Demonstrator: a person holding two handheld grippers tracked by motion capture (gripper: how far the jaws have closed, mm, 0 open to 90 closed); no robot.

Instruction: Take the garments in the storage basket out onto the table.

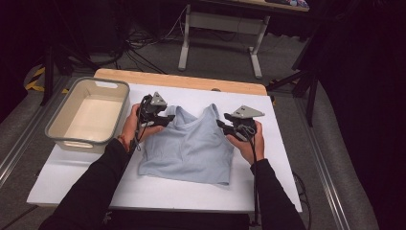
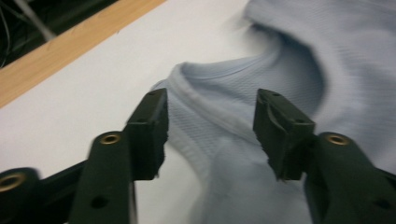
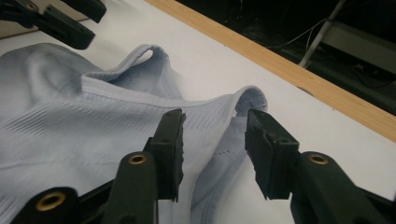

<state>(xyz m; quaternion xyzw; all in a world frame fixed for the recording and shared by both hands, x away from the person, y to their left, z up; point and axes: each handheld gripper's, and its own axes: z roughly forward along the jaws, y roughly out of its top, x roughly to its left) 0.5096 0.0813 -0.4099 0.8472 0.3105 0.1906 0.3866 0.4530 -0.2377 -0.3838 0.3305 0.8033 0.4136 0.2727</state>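
Note:
A pale blue sleeveless top (image 1: 187, 146) lies flat on the white table (image 1: 72, 184), straps toward the far edge. My left gripper (image 1: 165, 117) hovers at the top's left strap (image 2: 205, 100); its jaws stand apart with the strap fabric below them and the pads clear of it. My right gripper (image 1: 223, 124) is at the right strap (image 3: 250, 98), jaws likewise apart over the cloth (image 3: 93, 126) without pinching it. In the right gripper view the left gripper (image 3: 79, 21) shows at the upper left.
A grey plastic bin (image 1: 89, 115) stands at the table's left side, nothing in it. A wooden strip (image 1: 182, 79) runs along the table's far edge. Beyond it are a desk frame (image 1: 220, 28) and cables on the floor.

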